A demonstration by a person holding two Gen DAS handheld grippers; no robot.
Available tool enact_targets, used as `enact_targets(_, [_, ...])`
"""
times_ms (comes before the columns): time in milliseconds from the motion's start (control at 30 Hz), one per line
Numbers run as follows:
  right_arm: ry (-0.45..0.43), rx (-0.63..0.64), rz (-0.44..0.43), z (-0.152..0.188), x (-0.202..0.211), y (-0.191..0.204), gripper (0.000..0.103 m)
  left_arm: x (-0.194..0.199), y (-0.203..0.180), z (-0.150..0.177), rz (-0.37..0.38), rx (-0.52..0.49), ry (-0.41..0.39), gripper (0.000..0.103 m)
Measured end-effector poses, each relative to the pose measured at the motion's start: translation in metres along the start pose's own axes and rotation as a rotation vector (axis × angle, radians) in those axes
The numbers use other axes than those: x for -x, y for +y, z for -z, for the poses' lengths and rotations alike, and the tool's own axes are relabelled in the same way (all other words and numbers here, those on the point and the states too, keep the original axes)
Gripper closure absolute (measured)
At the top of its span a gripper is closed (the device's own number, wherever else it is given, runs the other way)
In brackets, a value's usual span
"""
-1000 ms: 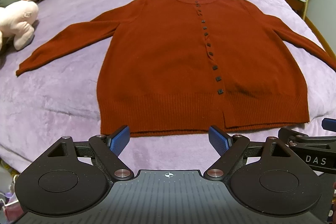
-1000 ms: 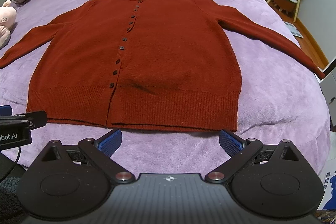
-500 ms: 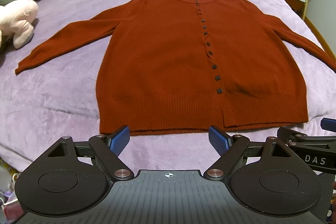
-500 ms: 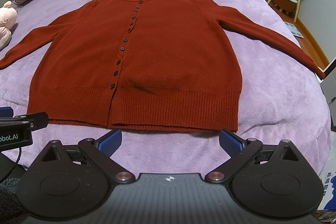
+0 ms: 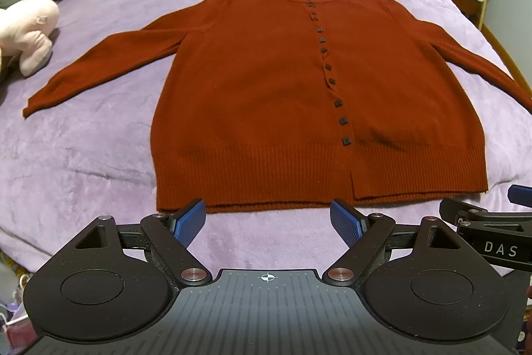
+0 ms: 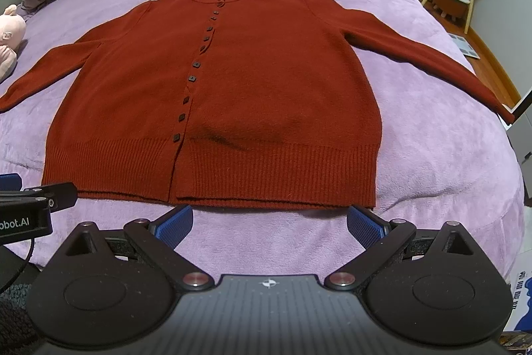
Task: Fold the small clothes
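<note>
One cardigan [image 5: 266, 95], ten dark buttons [image 5: 338, 103], two sleeves spread.

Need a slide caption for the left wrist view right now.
Open left claw poised at the hem of a buttoned rust-red cardigan spread flat on a purple bed.

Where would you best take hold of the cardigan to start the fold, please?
Probably the ribbed hem corners: left gripper at its near corner, right gripper at the other. Come in low from the near edge; the cardigan lies flat, hem nearest.
</note>
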State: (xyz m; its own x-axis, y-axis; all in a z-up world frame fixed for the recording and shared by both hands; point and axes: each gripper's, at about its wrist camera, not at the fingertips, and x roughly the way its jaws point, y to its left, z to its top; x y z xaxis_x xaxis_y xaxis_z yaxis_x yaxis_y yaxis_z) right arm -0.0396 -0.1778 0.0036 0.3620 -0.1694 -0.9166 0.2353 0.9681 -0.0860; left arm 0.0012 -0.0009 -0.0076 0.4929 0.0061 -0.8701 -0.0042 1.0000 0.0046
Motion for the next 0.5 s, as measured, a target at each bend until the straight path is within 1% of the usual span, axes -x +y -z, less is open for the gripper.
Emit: enact_targets(500, [-0.007,-0.004,-0.001,0.0005,-0.0008,-0.0011,0.004,-0.0011,0.002,-0.0004,0.002,0.009,0.007,0.016])
